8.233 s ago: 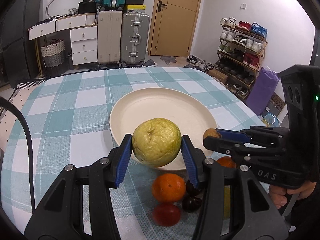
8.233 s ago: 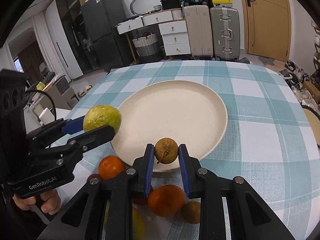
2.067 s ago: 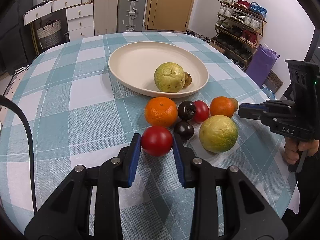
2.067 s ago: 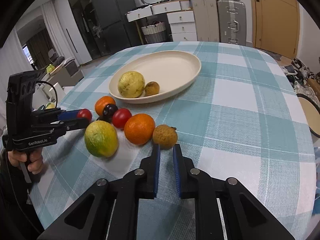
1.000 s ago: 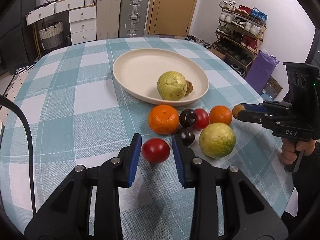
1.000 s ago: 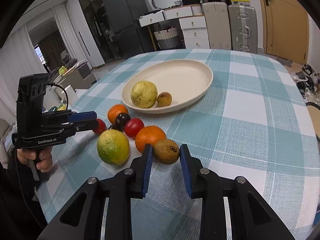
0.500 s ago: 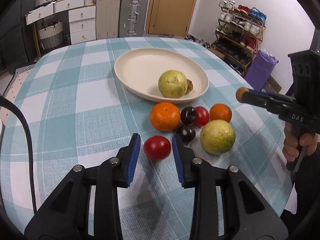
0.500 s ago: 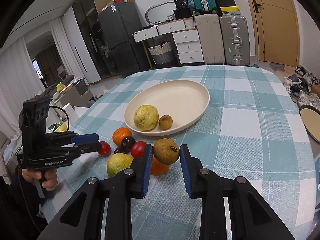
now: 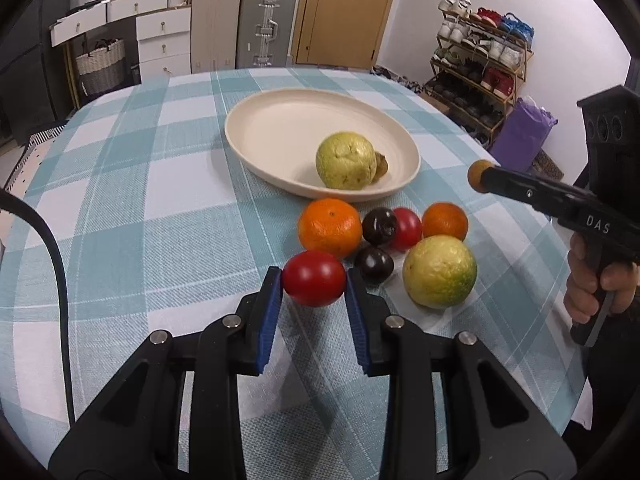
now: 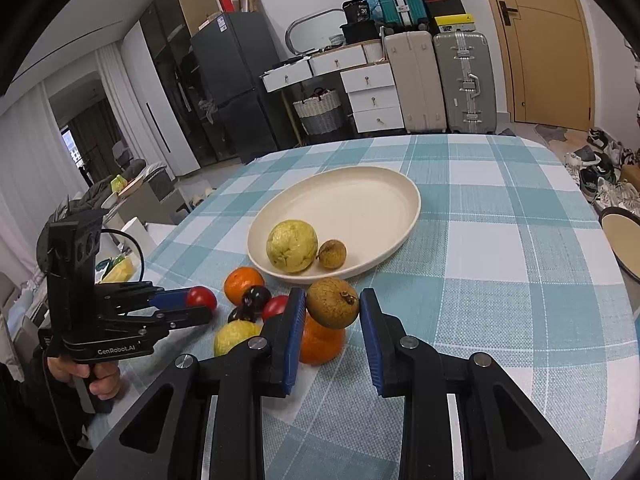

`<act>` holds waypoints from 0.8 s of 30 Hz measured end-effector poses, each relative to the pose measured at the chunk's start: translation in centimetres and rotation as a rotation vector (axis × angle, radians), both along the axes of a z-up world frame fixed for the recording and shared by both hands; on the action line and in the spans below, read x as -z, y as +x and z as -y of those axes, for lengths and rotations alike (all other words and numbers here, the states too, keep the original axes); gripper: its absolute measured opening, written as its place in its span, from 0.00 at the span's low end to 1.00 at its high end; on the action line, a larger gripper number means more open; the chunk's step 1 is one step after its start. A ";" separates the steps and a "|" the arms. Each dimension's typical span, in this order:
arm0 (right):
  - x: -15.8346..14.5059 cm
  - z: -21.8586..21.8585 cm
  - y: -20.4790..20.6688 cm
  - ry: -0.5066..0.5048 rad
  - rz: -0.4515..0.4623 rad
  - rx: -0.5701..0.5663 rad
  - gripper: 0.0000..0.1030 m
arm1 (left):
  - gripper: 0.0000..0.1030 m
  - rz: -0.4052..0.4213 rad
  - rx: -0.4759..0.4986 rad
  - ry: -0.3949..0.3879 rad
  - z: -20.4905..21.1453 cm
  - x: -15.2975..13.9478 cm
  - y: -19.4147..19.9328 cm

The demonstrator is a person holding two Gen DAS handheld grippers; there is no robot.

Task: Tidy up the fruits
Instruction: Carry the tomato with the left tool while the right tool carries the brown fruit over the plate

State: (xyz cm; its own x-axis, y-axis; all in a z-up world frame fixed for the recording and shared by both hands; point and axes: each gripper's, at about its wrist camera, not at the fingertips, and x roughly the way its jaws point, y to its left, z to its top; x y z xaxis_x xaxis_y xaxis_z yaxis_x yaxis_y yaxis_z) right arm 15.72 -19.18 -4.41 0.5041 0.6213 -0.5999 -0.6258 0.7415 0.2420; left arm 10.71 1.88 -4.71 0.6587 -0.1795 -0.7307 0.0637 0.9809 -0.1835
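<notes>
Both grippers are loaded and mid-carry, I'd say: the left gripper (image 9: pixel 314 285) is clamped on a red tomato (image 9: pixel 314 283) and the right gripper (image 10: pixel 333 307) is squeezing a small brown fruit (image 10: pixel 333 302), both held above the checked tablecloth (image 9: pixel 132 216). The cream plate (image 10: pixel 372 196) already has a yellow-green guava (image 10: pixel 292 245) and another little brown fruit (image 10: pixel 332 254), so next is probably swinging over the rim and letting go gently so nothing rolls. An orange (image 9: pixel 329 229), two dark plums, another tomato and a big green citrus (image 9: pixel 439 271) are bunched beside the plate. Can't really tell what the brown fruits are, and in the left view the plated one is mostly hidden behind the guava.
</notes>
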 end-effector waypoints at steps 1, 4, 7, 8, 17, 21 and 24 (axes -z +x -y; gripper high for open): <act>-0.1 -0.1 0.1 0.005 0.001 0.005 0.27 | 0.28 0.009 -0.007 -0.002 -0.2 -0.3 0.1; -0.4 -0.5 0.4 0.017 0.016 0.035 0.27 | 0.28 0.038 -0.026 0.001 -0.5 -1.3 0.6; -0.8 -0.8 1.1 0.028 0.021 0.070 0.27 | 0.28 0.059 -0.032 0.002 -0.7 -2.1 1.3; -0.9 -0.9 1.3 0.031 0.019 0.081 0.27 | 0.28 0.066 -0.037 0.004 -0.7 -2.4 1.5; -0.9 -2.7 3.4 0.019 0.014 0.119 0.27 | 0.28 0.123 -0.061 0.007 -0.9 -3.9 4.4; -0.9 -3.5 4.2 0.007 0.009 0.123 0.27 | 0.28 0.128 -0.074 0.007 -1.1 -3.8 5.9; -0.8 -4.1 4.8 -0.007 0.002 0.120 0.27 | 0.28 0.124 -0.092 0.020 -1.3 -3.3 6.9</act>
